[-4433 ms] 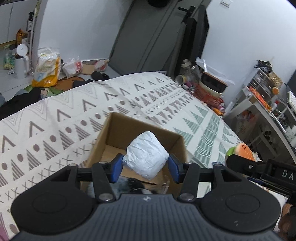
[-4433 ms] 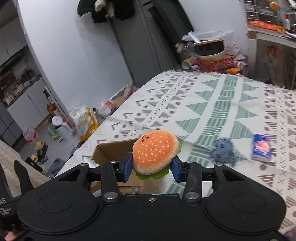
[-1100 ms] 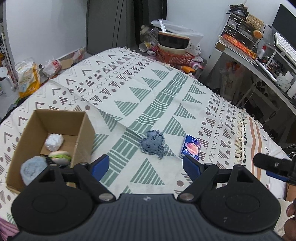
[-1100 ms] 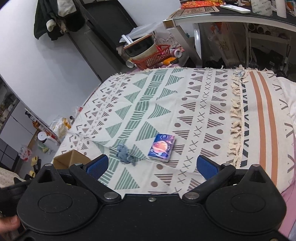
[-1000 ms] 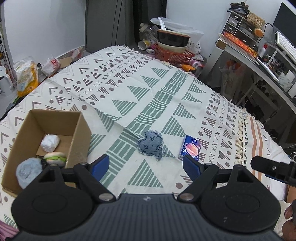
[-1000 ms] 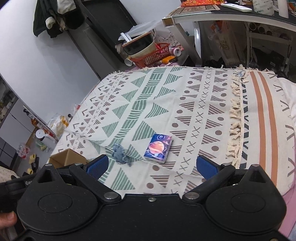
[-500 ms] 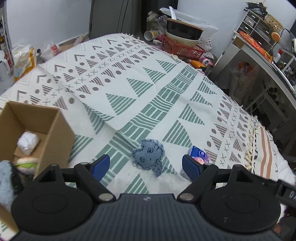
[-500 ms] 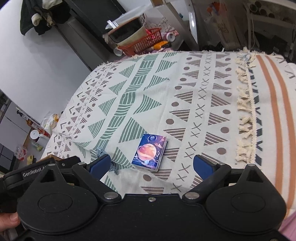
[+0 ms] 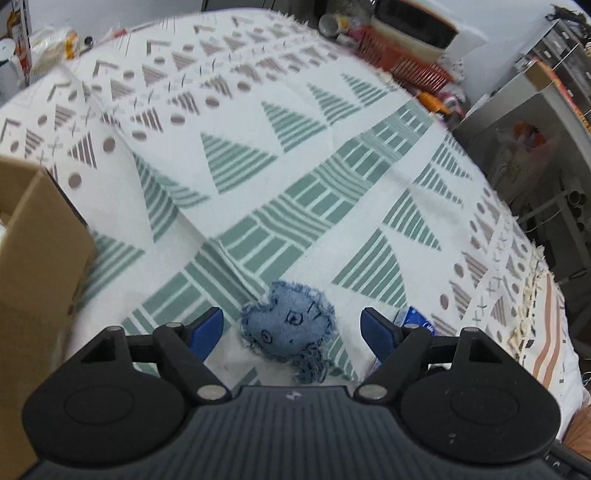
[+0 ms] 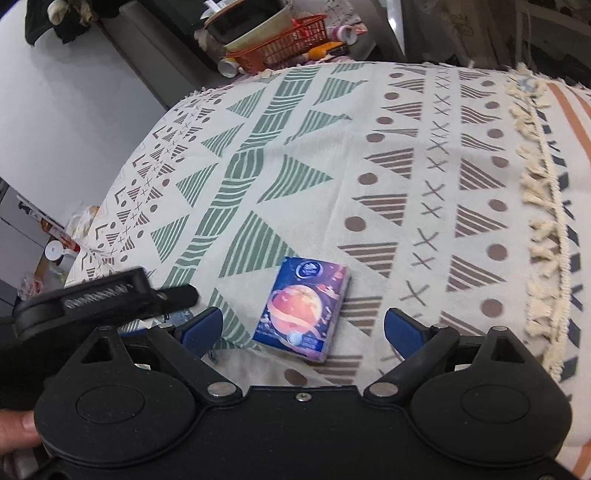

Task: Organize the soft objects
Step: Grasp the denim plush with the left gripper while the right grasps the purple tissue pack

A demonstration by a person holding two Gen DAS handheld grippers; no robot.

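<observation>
Left tongs [image 9: 291,328]: hanging spread wide over the bed, blue pads flanking the denim toy without touching it.
Denim toy [image 9: 290,326]: a frayed blue fabric piece with a stitched face, lying flat on the blanket between the left pads — its ragged fringe is trailing toward the camera.
Right tongs [image 10: 303,328]: also standing wide apart, nothing between the pads but the tissue pack below them.
Tissue pack [image 10: 303,304]: a small blue packet printed with an orange planet, lying flat on the blanket, slightly angled, just beside the denim toy; in the left view only its corner is peeking out behind the right-hand pad.
Cardboard box [image 9: 35,258]: sitting at the left edge of the left view, well apart from the toy; its inside is barely showing.
Blanket [image 10: 332,166]: white with green and brown triangles, dots and crosses, covering the bed, with a tasselled fringe running along its right side.
Red basket [image 10: 291,35]: sitting beyond the far end of the bed, holding a large bowl.
</observation>
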